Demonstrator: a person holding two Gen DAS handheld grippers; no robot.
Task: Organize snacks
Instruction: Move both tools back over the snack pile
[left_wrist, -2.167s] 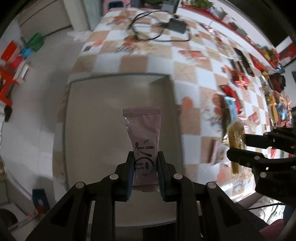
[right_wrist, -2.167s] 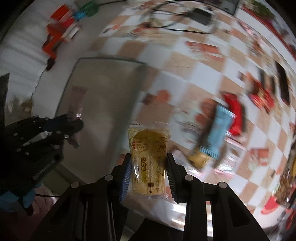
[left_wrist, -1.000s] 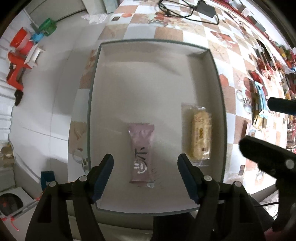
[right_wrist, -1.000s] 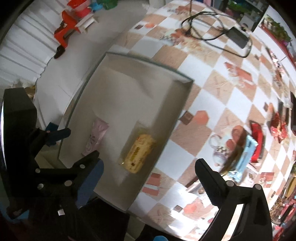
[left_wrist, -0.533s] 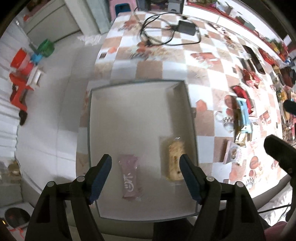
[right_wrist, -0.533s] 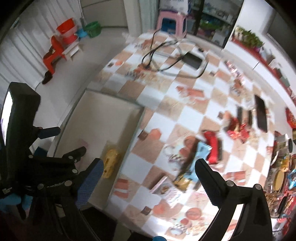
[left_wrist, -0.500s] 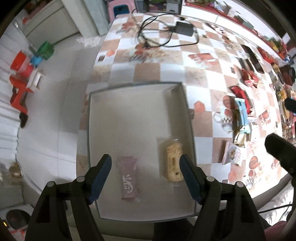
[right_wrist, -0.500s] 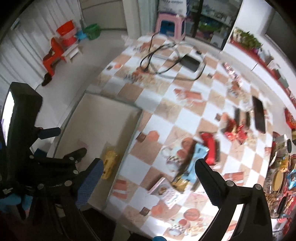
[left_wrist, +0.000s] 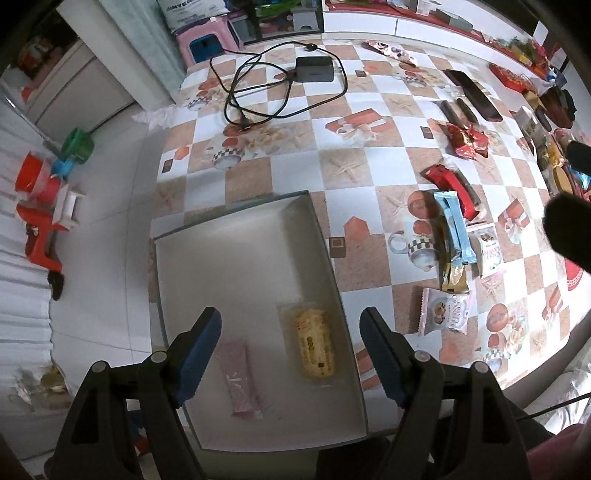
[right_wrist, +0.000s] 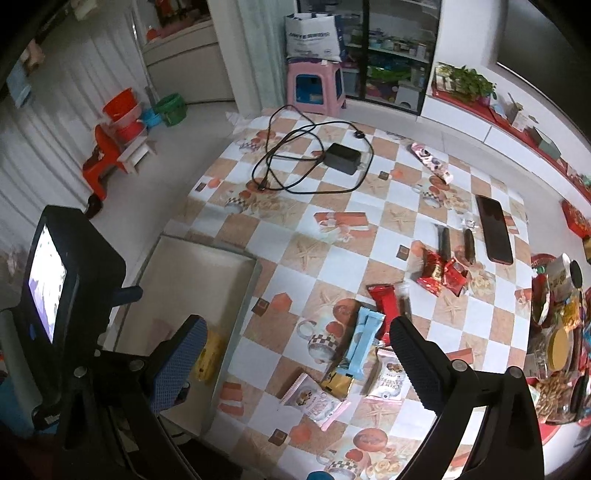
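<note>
Each black hand-held gripper (left_wrist: 290, 350) has silver screws and blue ribbed pads (right_wrist: 177, 363).

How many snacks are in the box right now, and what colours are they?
Pink packet: 1
Yellow cake in a clear wrapper: 1
Total in the box: 2
</note>
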